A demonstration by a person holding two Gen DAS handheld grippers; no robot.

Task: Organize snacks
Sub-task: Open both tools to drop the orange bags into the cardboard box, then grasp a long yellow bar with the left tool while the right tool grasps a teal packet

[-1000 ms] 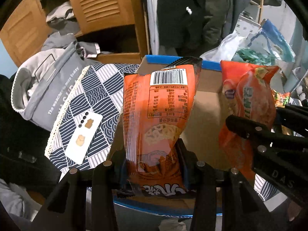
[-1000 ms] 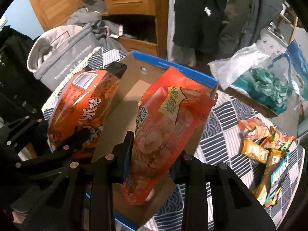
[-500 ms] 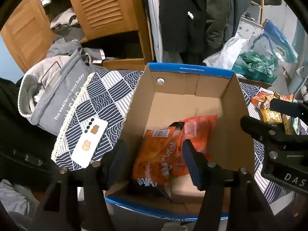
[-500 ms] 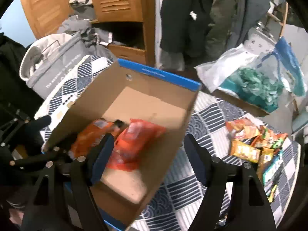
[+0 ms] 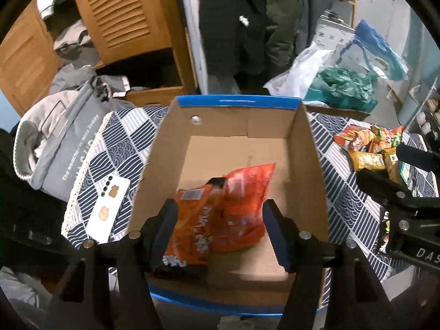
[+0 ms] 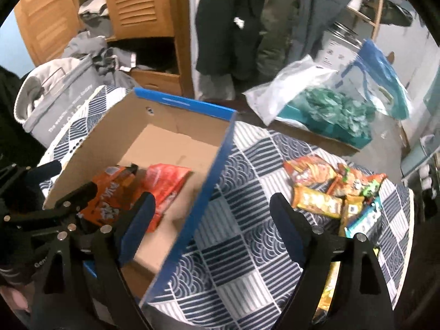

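Snack packets (image 6: 335,192) on patterned tablecloth (image 6: 247,236), wooden wardrobe (image 5: 123,19) behind.

Grey fabric bag (image 5: 59,143), left of the table: white print along its side, partly legible, "The weather is nice today".

Right gripper (image 5: 407,209), body seen at the left-wrist view's right edge: white letters "DAS", cut off by the frame.

Orange snack packet (image 5: 192,228) in the cardboard box (image 5: 236,101): large white characters and a barcode label, both too blurred to read.
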